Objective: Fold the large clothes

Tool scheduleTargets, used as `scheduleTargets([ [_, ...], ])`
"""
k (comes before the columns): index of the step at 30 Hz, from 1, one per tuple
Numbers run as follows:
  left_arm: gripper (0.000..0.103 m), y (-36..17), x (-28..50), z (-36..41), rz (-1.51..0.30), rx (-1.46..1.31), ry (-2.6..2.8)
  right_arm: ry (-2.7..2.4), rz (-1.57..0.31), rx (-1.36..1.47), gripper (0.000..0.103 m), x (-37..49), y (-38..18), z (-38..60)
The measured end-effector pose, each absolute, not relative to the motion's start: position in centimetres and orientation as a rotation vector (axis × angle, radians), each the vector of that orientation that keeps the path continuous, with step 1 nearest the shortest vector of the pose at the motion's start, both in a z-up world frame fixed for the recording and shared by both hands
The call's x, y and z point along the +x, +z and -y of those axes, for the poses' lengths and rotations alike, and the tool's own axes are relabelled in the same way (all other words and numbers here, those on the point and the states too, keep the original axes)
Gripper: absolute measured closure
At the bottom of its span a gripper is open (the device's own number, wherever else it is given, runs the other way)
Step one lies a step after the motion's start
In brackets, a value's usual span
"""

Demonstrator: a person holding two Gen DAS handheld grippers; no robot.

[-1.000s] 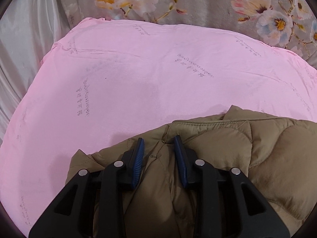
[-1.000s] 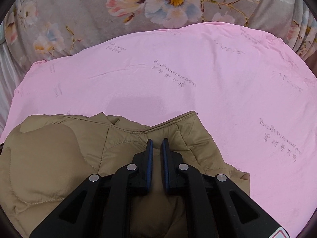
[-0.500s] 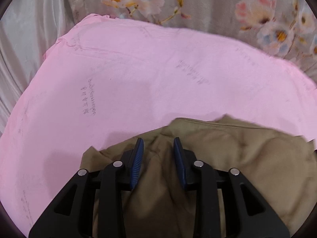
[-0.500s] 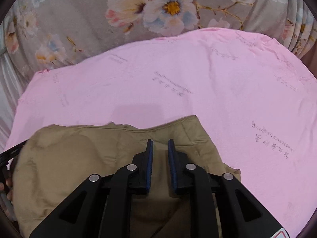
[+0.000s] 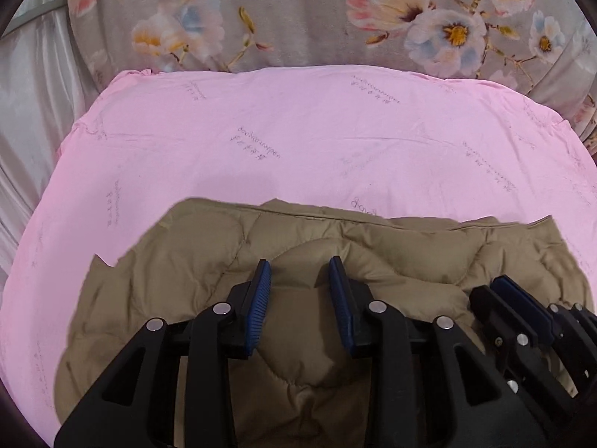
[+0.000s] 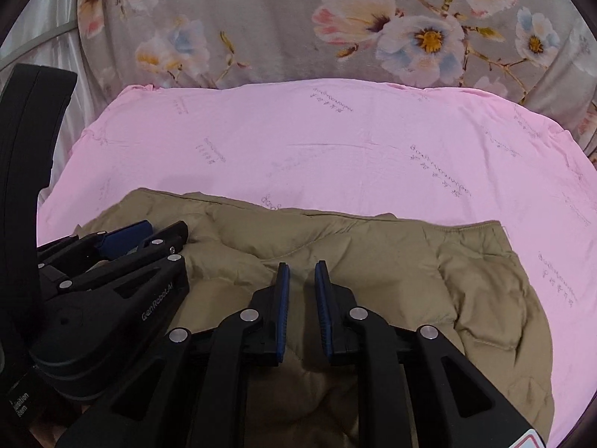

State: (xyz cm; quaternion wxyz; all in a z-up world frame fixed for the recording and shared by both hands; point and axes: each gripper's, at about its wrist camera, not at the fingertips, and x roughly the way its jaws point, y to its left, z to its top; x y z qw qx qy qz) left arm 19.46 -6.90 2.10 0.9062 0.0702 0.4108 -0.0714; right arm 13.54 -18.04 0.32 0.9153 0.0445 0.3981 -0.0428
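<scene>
A tan quilted puffer jacket (image 5: 209, 261) lies bunched on a pink sheet (image 5: 298, 142); it also shows in the right wrist view (image 6: 391, 257). My left gripper (image 5: 300, 267) hovers over the jacket's middle with its blue-padded jaws apart and nothing between them. My right gripper (image 6: 301, 270) is over the jacket with its jaws a little apart, holding nothing. The two grippers sit side by side: the right one shows at the right in the left wrist view (image 5: 522, 298), the left one at the left in the right wrist view (image 6: 127, 239).
The pink sheet (image 6: 335, 149) covers the surface. A grey floral blanket (image 5: 317, 18) lies behind it. Shiny grey fabric (image 5: 30, 112) hangs at the far left.
Both grippers have let go of the jacket and opened. They have come together over its middle, and the jacket now lies spread lower and wider on the sheet.
</scene>
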Motion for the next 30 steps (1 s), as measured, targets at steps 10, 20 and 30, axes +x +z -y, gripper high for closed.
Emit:
scheduleTargets([
  [10, 0.072, 0.1, 19.8, 7.1, -0.841, 0.135, -0.149, -0.076, -0.818, 0.148, 0.089, 13.8, -2.5, 18.8],
  [20, 0.072, -0.4, 19.7, 7.3, -0.817, 0.135, -0.147, -0.074, -0.8, 0.177, 0.09, 13.8, -3.2, 19.2],
  [30, 0.072, -0.4, 19.8, 7.4, -0.813, 0.142, -0.147, -0.067, -0.797, 0.197, 0.09, 13.8, -3.1, 19.5],
])
